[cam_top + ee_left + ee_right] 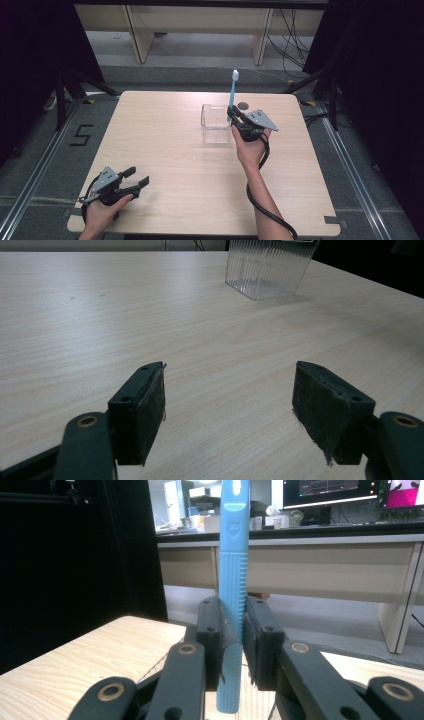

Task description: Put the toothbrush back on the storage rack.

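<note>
From the high view we see the right gripper [234, 119] pinching a light blue toothbrush [232, 95] by the lower part of its handle, just to the right of a clear plastic box [216, 125] that stands on the wooden table [165, 150]. The toothbrush is slim and pale blue, with a whitish head at its top end. Its long axis runs nearly upright, leaning slightly, head up and handle end down, beside the box's right wall. The left gripper [137, 177] rests near the table's near left corner, well apart from the box, with its jaws spread and nothing between them.

In the left gripper view we see the left gripper [229, 400] with its two padded jaws wide apart over bare wood, and the ribbed clear box [267, 270] far ahead of them.

In the right gripper view the right gripper [241, 640] has its pads pressed on the toothbrush [233, 580], whose handle has a ribbed grip section along one side and what looks like a small embossed mark higher up. It rises straight up between the jaws, its lower end hanging below the pads.
</note>
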